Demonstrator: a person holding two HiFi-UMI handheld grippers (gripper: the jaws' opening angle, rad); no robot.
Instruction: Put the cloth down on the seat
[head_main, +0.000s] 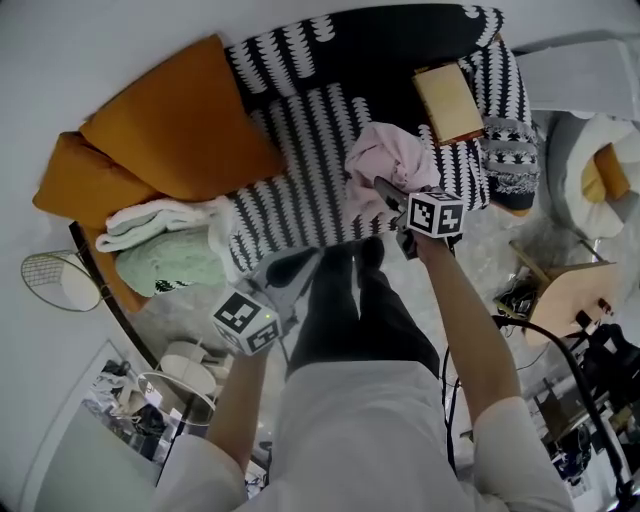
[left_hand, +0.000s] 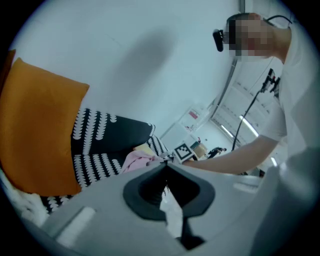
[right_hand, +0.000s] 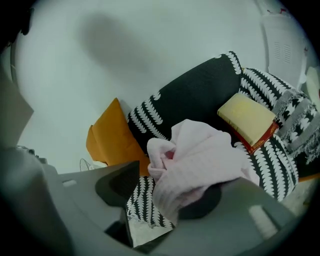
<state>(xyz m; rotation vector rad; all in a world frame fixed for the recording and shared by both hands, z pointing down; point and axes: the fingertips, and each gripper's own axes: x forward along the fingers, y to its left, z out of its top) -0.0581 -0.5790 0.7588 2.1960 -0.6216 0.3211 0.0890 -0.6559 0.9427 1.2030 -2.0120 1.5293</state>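
Black-and-white sofa seat (head_main: 300, 170) fills the middle, with orange cushions (head_main: 180, 130) at its left end and a yellow book (head_main: 450, 100) at its right end. The pink cloth (head_main: 392, 160) sits in a soft lump on the seat, near the front edge and a bit right of the middle. The right claw (head_main: 385, 192) is spread wide. The cloth lies between its jaws and leans on one jaw, but nothing pinches it. The lump has no long side. The left claw (head_main: 290, 270) is pressed together with nothing in it, low in front of the seat and well apart from the cloth. I think the right claw only needs to back away.
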